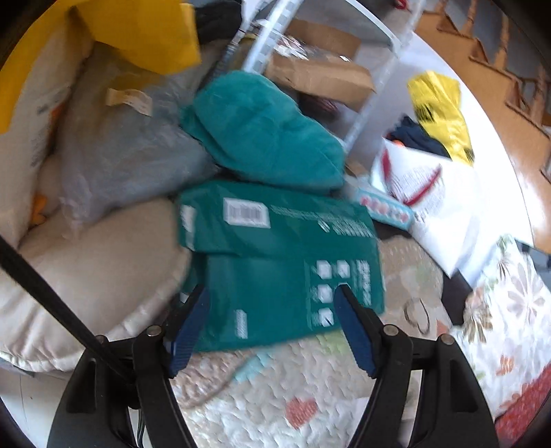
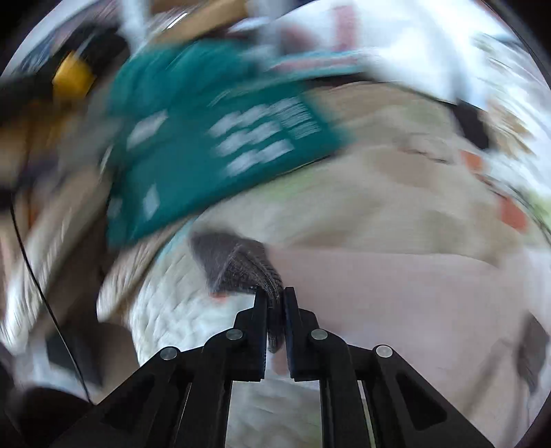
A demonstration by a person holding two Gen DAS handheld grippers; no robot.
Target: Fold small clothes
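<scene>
the left gripper [image 1: 273, 318] hangs with its jaws spread wide and nothing between them, its blue pads [image 1: 191, 331] framing the near end of a flat green package [image 1: 275, 262] that lies on a quilted bedspread [image 1: 275, 396] patterned with orange hearts. behind the package sits a rumpled teal cloth [image 1: 265, 134], partly resting on the package's far edge. to the left are a cream cushion [image 1: 93, 275] and a grey plastic bag [image 1: 127, 144], with a yellow envelope [image 1: 144, 31] above them; further back stands a white wire rack [image 1: 361, 113] holding a cardboard box [image 1: 320, 72], and to the right a white bag with red trim [image 1: 430, 193] and a yellow plastic bag [image 1: 440, 110]. the right wrist view is badly smeared by motion (only the middle is readable). there the right gripper [image 2: 275, 293] has its jaws pinched nearly together on the grey knit edge [image 2: 237, 265] of a small pale pink garment [image 2: 396, 303], which spreads out to the right of the fingers over the bedspread [image 2: 179, 303]. the green package [image 2: 213, 144] shows beyond it, up and to the left, clear of the garment. a thin black cable [image 2: 34, 275] runs down the left side.
</scene>
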